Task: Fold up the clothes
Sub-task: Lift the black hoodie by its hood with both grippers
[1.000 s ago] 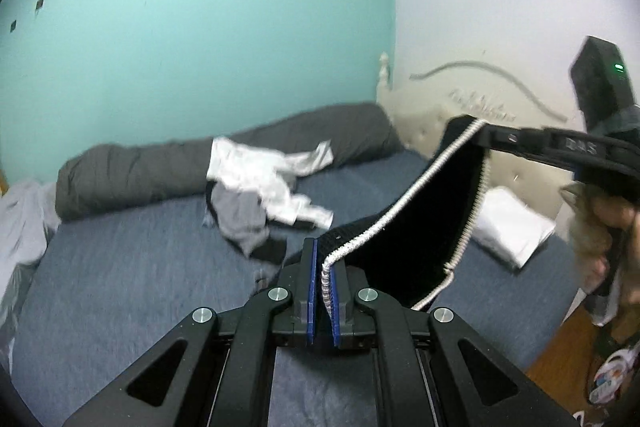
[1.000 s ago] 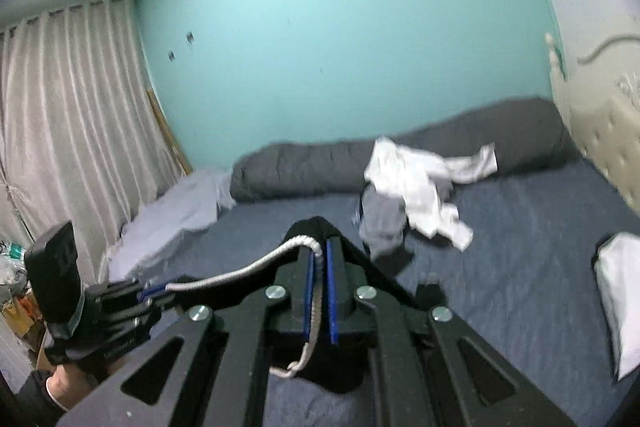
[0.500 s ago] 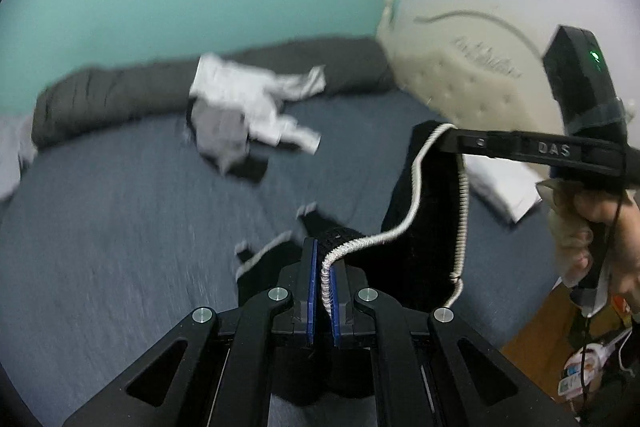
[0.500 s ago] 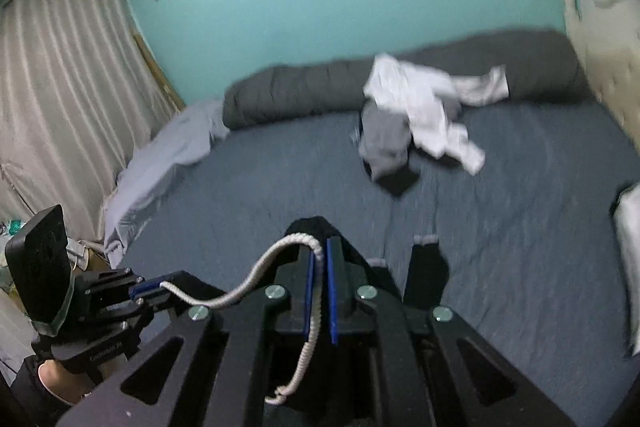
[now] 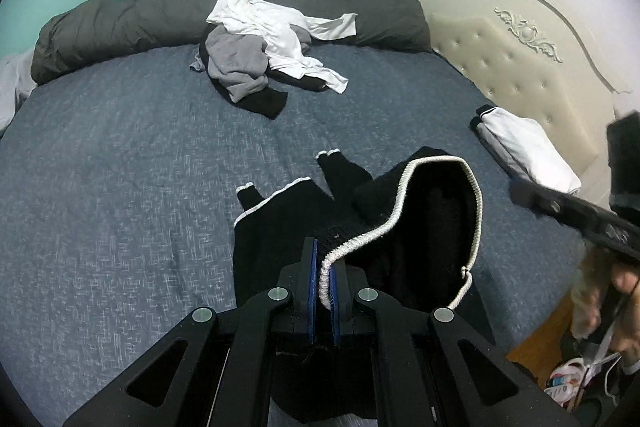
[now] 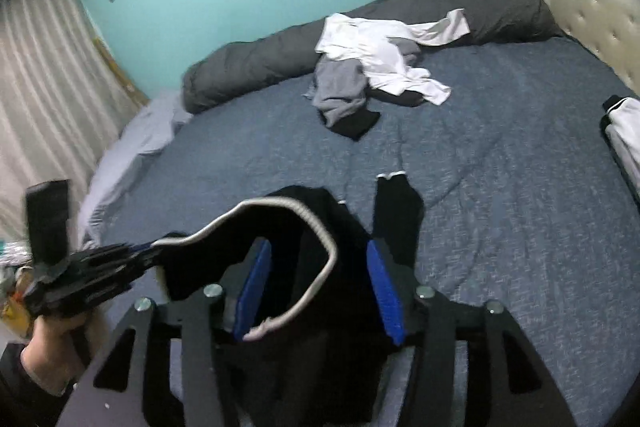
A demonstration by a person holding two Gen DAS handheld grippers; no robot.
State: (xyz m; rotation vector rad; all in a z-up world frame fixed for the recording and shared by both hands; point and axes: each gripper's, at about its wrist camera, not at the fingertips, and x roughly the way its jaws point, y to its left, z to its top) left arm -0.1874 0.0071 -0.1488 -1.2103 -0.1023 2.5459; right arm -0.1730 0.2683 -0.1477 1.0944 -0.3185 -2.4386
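Black top [image 5: 404, 227] is laid on the bed [image 5: 120, 167] for folding; its trim is pinched by the left gripper [image 5: 324, 277], while the right gripper [image 6: 320, 291] is opening around it.

A black knit garment [image 5: 424, 223] with white ribbed trim [image 5: 400, 203] along its edges is lying partly on the blue-grey bed [image 5: 120, 187], its two sleeves [image 5: 340, 171] with white cuffs stretching away across the cover. Its trimmed edge is standing up in a loop, sagging open so the dark inside is showing, with one end of the trim pinched upright at the near side. Farther back, a loose heap of white, grey and black clothes [image 5: 260, 43] is sitting crumpled against the dark grey rolled duvet. A folded white piece with dark edging [image 5: 524, 151] is resting near the headboard side.
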